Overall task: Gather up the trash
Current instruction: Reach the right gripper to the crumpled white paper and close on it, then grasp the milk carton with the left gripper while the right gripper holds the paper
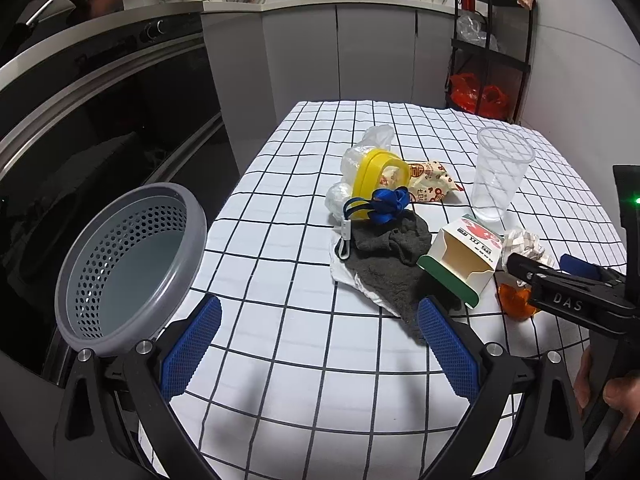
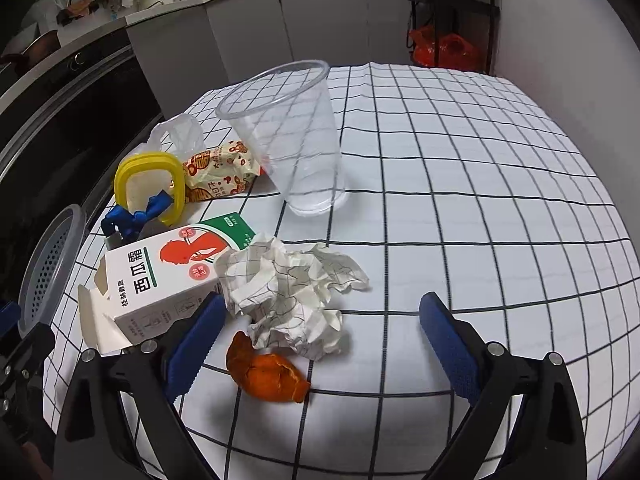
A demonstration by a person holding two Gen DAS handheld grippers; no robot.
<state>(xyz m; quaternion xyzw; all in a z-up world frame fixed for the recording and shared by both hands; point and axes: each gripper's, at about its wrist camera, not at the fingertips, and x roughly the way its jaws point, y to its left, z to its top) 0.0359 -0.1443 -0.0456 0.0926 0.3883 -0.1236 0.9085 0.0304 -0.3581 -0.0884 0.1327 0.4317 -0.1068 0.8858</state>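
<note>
Grey basket (image 1: 120, 264), orange peel (image 2: 266, 374), checked cloth (image 2: 460, 184).

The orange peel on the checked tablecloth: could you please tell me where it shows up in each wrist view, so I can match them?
Left wrist view: the orange peel sits at the right edge, partly hidden behind the right gripper.
Right wrist view: it lies low and centre-left, just in front of the crumpled paper.
Shared landmark: the white carton, lying left of the peel in both views.
</note>
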